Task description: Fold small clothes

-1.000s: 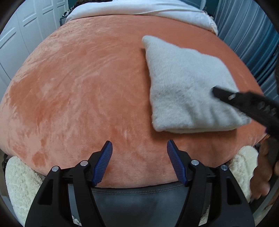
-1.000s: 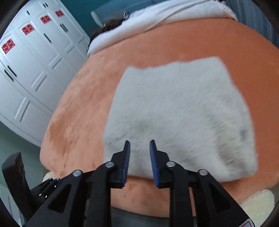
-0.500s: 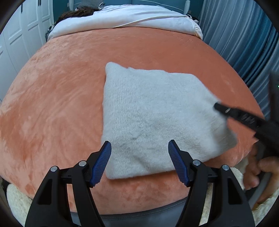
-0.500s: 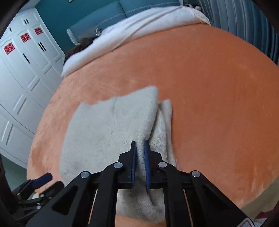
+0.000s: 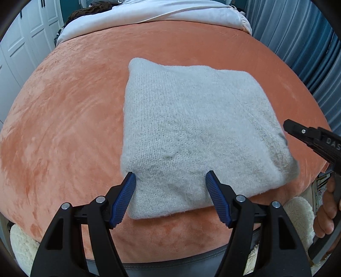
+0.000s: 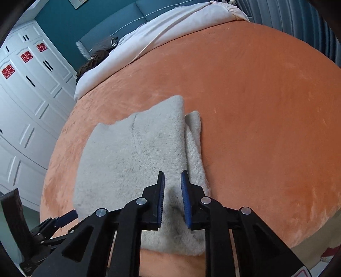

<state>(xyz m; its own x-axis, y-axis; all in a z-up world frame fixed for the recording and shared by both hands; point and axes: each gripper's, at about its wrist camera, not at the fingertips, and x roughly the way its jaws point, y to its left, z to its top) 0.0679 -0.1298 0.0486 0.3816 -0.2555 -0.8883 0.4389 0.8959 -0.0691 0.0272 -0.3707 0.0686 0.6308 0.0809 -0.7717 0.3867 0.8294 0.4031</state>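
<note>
A folded light grey knit garment lies flat on the orange plush bed cover; it also shows in the right wrist view. My left gripper is open, its blue pads straddling the garment's near left corner just above it. My right gripper is partly open over the garment's right edge, with cloth under the pads but not pinched. The right gripper also shows at the right of the left wrist view.
White bedding lies across the far end of the bed. White wardrobe doors stand on the left and blue curtains on the right. A cream fleece throw hangs at the bed's near edge.
The right gripper was shut on the garment's edge half a second ago and has now opened, letting it go. The left gripper has moved forward and right onto the garment's near corner.
</note>
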